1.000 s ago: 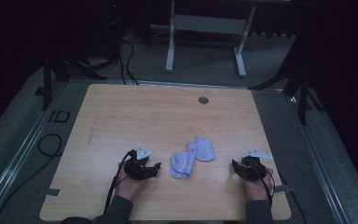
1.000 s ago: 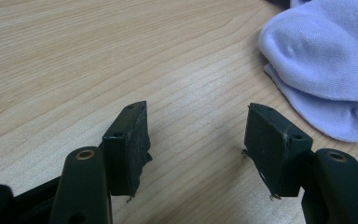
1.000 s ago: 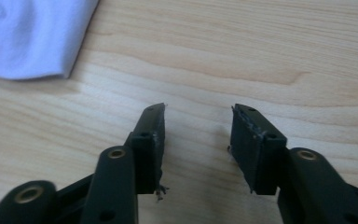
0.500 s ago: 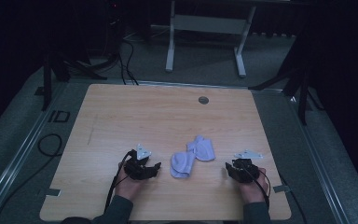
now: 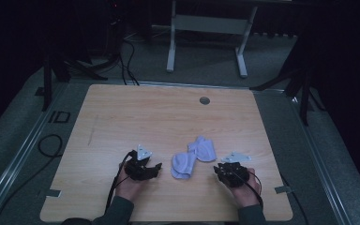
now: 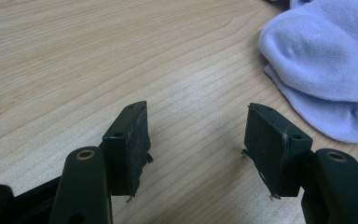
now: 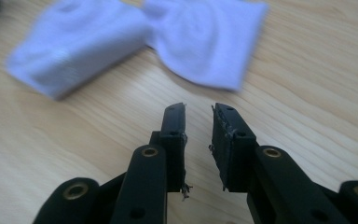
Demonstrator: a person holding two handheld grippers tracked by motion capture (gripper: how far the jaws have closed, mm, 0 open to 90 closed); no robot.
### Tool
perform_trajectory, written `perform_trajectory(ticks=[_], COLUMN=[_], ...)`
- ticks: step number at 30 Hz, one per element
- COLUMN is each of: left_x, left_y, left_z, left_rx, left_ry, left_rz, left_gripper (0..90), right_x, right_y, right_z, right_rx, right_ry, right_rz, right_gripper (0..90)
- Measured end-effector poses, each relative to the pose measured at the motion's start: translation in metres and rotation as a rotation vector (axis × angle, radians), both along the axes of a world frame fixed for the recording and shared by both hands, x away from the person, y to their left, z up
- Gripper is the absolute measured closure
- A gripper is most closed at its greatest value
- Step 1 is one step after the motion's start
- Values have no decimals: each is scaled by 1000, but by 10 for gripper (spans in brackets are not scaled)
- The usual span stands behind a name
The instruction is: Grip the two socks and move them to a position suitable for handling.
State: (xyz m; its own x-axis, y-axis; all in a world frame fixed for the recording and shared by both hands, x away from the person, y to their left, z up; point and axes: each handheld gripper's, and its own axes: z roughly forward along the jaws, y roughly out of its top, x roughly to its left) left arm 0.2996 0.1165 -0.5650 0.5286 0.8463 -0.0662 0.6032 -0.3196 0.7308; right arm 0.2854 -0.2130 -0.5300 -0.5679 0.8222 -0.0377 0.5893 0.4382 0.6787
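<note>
Two pale lilac socks lie on the wooden table (image 5: 122, 117), near its front middle: one bunched sock (image 5: 183, 165) and a second sock (image 5: 203, 149) overlapping it behind and to the right. My left gripper (image 5: 157, 167) rests left of them, open, with bare wood between its jaws (image 6: 196, 112); the bunched sock (image 6: 326, 60) sits just beyond its right jaw. My right gripper (image 5: 216, 170) is right of the socks and points at them. Its jaws have just been closing to a narrow gap (image 7: 198, 110) with nothing between them. Both socks (image 7: 74, 42) (image 7: 205, 37) lie ahead of it, blurred.
A round grommet hole (image 5: 205, 100) sits near the table's far edge. Tape tabs (image 5: 281, 189) mark the front corners. Cables (image 5: 47, 145) trail on the floor at the left, and a white desk frame (image 5: 171, 42) stands behind the table.
My right hand has moved left, closer to the socks. The left hand and the socks have stayed where they were.
</note>
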Motion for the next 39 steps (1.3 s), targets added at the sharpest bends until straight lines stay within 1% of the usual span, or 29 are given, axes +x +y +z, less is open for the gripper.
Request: perform_trajectory(ticks=[5, 7, 11, 14, 18, 21, 24, 25, 26, 28, 30, 31, 33, 35, 39], left_x=[0, -1, -2, -1, -1, -1, -2, -3, -3, -6, -9, -10, -13, -15, -18], left_y=[-1, -1, -2, -2, 0, 0, 0, -1, -2, -7, -12, -16, -21, -27, -35], left_z=[0, 0, 0, 1, 2, 2, 4, 4, 4, 5, 7, 7, 8, 7, 6], left_rx=[6, 25, 39, 41, 34, 38, 34, 24, 14, 3, -4, -7, -13, -17, -50], left_ry=[-3, -10, -15, -11, 0, 3, 13, 20, 20, 13, -3, -9, -12, -16, 0], left_rz=[0, 1, 8, 12, 22, 33, 35, 26, 19, -6, -39, -54, -82, -107, -150], left_gripper=[406, 421, 442, 467, 496, 516, 556, 573, 589, 622, 652, 665, 694, 722, 784], right_x=[-1, -1, 0, 2, 2, 5, 9, 9, 10, 11, 13, 13, 14, 15, 15], right_y=[20, 29, 49, 63, 80, 90, 96, 97, 97, 96, 95, 94, 93, 93, 94], right_z=[9, 12, 16, 20, 26, 24, 14, 11, 8, 3, 0, -1, -3, -5, -8], right_rx=[4, 15, 14, 14, 17, 8, -18, -28, -28, -29, -22, -8, 4, 2, -4], right_ry=[-9, -3, -7, -19, -37, -29, -13, -6, 3, 18, 34, 44, 58, 63, 73], right_rz=[69, 95, 159, 191, 224, 242, 249, 245, 246, 239, 236, 235, 233, 231, 232], right_gripper=[771, 800, 849, 853, 853, 853, 853, 852, 853, 854, 855, 856, 856, 856, 858])
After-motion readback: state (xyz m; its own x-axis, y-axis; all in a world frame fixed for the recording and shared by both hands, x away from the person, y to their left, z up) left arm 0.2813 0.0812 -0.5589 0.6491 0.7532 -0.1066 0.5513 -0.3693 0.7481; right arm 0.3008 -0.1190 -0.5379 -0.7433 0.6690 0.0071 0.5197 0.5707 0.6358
